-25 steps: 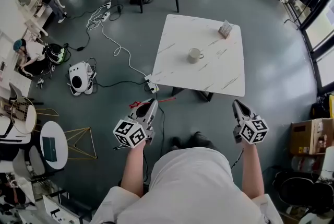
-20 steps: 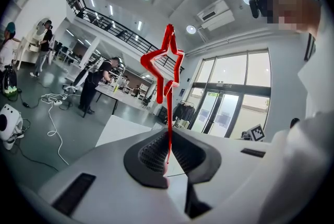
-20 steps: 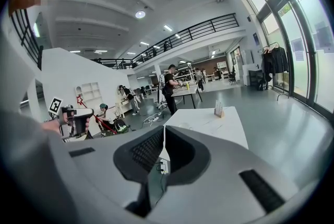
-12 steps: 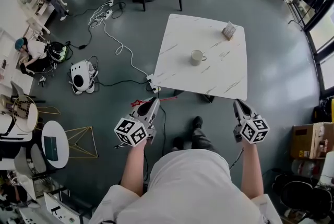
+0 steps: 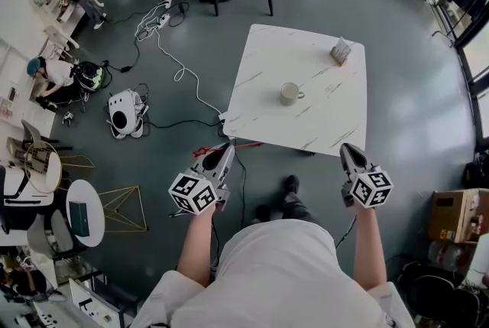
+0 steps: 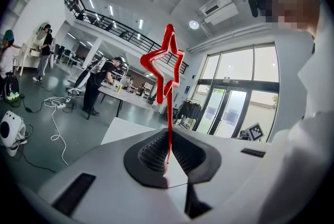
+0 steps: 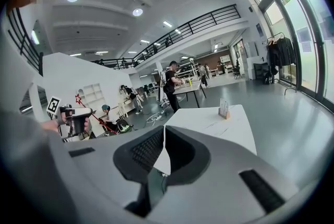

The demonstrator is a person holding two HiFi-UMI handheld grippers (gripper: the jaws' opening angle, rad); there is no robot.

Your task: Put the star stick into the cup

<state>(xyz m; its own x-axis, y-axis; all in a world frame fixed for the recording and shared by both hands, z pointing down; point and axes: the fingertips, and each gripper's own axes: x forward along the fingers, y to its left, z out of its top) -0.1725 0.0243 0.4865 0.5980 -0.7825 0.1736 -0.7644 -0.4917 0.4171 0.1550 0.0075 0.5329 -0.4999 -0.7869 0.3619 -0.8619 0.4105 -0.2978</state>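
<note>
Left gripper (image 5: 226, 149) clamped on the shaft of the thin red star-topped stick (image 6: 168, 69), star clear of the jaws; right gripper (image 5: 346, 151) looks closed on nothing. The small pale ceramic cup (image 5: 288, 93) sits near the middle of the white marble-pattern table (image 5: 336, 124), well apart from both. Risk: a thin shaft can pivot in the pads, so the end misses the mouth or knocks the light cup over.

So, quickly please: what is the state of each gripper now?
Left gripper: shut on the star stick.
Right gripper: shut, holding nothing.
</note>
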